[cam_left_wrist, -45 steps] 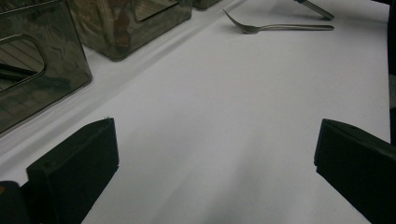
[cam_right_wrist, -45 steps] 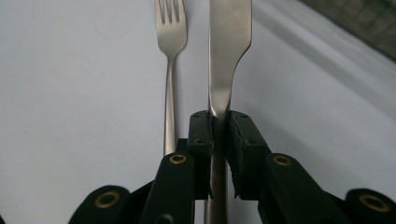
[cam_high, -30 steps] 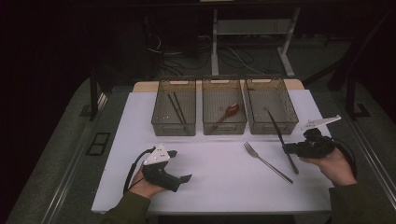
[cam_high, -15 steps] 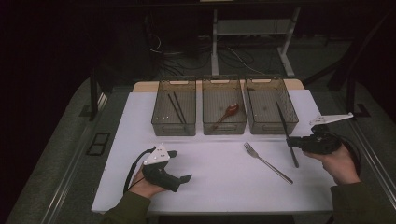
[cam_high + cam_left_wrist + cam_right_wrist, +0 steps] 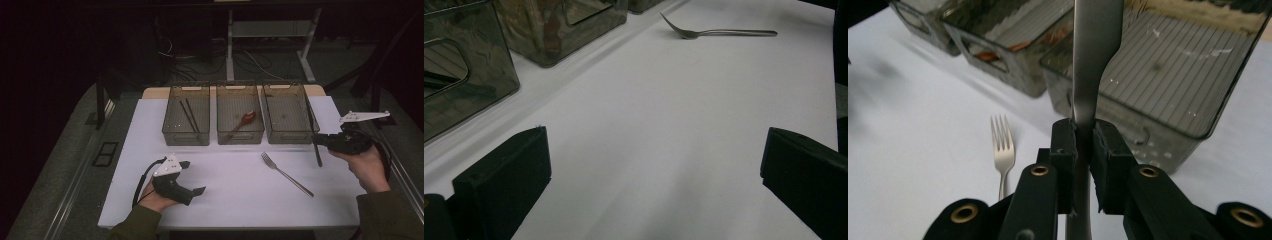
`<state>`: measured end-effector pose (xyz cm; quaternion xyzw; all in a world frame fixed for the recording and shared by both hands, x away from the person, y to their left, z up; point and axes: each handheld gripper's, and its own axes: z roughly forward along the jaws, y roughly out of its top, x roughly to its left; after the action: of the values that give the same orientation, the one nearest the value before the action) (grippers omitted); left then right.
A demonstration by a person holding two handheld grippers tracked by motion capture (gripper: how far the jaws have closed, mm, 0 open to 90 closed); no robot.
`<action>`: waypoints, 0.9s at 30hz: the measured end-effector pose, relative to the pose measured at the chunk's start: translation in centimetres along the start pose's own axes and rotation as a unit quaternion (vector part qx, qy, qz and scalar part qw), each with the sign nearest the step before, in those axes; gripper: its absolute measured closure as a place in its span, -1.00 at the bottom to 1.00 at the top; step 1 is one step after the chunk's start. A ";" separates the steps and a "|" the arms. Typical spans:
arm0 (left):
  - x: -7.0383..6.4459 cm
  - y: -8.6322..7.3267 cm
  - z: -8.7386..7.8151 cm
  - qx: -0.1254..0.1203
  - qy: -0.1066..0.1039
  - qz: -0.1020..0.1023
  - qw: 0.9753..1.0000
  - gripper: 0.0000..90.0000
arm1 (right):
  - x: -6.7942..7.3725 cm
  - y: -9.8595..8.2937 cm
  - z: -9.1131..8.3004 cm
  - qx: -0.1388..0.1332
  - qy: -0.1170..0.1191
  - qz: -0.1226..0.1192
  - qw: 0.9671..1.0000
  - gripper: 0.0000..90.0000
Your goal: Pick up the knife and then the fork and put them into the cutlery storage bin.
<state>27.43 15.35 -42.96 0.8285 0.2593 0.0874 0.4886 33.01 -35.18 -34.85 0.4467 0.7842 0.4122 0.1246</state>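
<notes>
Right gripper point(image 5: 1083, 145) clamps probably a knife point(image 5: 1093, 55).

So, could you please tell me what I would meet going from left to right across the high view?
Left gripper → bin with chopsticks → bin with the red spoon → fork → right gripper, shut on a knife.

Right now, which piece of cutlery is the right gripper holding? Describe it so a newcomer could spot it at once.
Find the three smoky bins in a row at the back of the white table, and go to the right bin. At its right front corner the right gripper is shut on a knife, lifted above the table. Unlike the fork lying flat nearby, it is long, dark and plain-bladed.
</notes>
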 end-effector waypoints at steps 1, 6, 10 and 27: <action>0.0 0.0 0.0 0.001 0.000 0.001 1.000 -1.00 | -0.1 0.3 0.0 -0.004 0.000 0.002 1.000 0.79; 0.0 0.0 0.0 -0.001 -0.001 0.000 1.000 -1.00 | -0.5 2.2 0.0 -0.023 -0.006 0.005 1.000 0.79; 0.0 0.0 0.0 -0.002 -0.002 0.000 1.000 -1.00 | -0.8 3.9 0.2 -0.029 -0.013 0.003 0.999 0.79; 0.4 0.1 0.0 -0.001 -0.003 0.010 1.000 -1.00 | -3.6 8.6 4.5 -0.014 -0.054 0.003 0.998 0.79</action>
<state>27.83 15.53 -42.96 0.8311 0.2492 0.0902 0.4889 42.78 -33.41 -31.75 0.4686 0.7691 0.3992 0.1719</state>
